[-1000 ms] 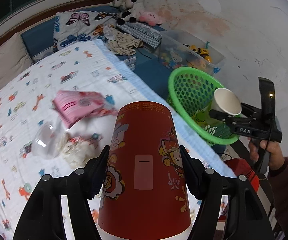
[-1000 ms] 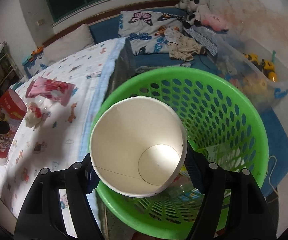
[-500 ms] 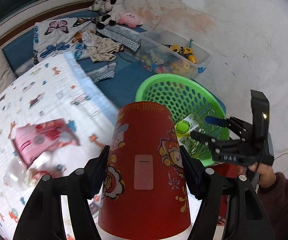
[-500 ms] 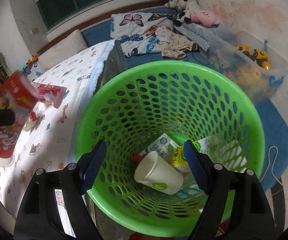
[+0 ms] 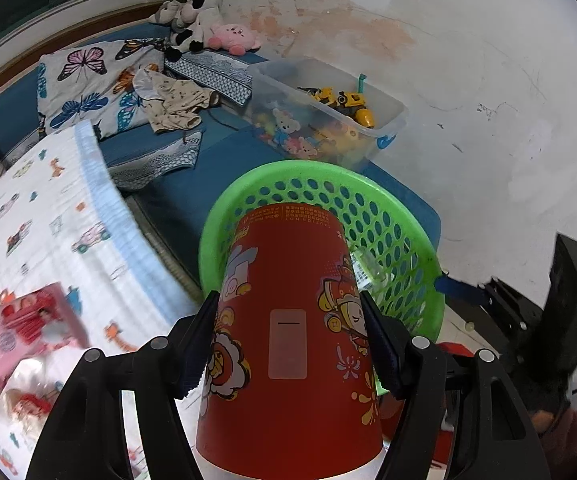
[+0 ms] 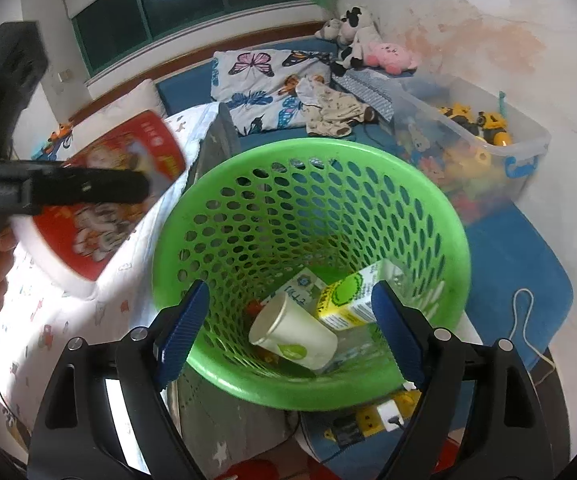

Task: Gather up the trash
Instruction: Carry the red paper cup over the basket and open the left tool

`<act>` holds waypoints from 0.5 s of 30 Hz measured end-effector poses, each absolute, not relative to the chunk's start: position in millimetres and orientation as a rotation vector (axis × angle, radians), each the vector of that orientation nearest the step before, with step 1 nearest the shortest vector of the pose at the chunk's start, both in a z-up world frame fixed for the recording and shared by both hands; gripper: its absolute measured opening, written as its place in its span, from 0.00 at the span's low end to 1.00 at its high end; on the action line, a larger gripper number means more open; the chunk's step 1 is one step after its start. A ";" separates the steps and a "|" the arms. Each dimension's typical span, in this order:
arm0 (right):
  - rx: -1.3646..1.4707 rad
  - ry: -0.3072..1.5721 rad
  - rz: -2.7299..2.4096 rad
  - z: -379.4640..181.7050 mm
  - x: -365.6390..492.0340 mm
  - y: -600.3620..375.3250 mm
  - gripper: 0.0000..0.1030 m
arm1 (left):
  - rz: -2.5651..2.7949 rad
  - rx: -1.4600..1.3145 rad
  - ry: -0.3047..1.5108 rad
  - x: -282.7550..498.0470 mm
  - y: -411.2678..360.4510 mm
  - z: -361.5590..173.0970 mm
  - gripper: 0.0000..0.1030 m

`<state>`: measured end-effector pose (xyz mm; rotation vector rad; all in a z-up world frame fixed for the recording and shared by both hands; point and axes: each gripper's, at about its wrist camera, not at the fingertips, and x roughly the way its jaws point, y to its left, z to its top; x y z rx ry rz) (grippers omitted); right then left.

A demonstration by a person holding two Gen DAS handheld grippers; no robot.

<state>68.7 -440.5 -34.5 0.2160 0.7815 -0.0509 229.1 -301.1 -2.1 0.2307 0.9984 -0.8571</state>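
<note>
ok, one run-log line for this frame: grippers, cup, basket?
left gripper: shut on red cup | right gripper: opening, empty, over green basket | white cup: in basket

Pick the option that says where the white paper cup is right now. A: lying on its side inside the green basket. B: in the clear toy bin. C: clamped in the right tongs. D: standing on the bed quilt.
A: the white paper cup lies on its side at the bottom of the green basket, beside a yellow-green carton.

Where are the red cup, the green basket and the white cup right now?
red cup [image 5: 288, 340], left wrist view, middle of its side wall
green basket [image 6: 216, 208], right wrist view, inner left wall
white cup [image 6: 300, 336], right wrist view, its side
</note>
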 end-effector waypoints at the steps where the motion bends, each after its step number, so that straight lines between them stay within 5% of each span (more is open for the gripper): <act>1: 0.217 0.781 -0.053 -34.7 66.9 -441.5 0.81 | -0.857 0.232 1.003 229.7 -305.7 -3.6 0.64; 10: 0.248 0.777 -0.068 -39.1 54.0 -444.3 0.81 | -0.862 0.231 1.028 233.7 -337.9 -16.4 0.64; 15: 0.255 0.772 -0.066 -38.7 50.9 -443.7 0.81 | -0.873 0.220 0.993 229.4 -338.6 -14.4 0.77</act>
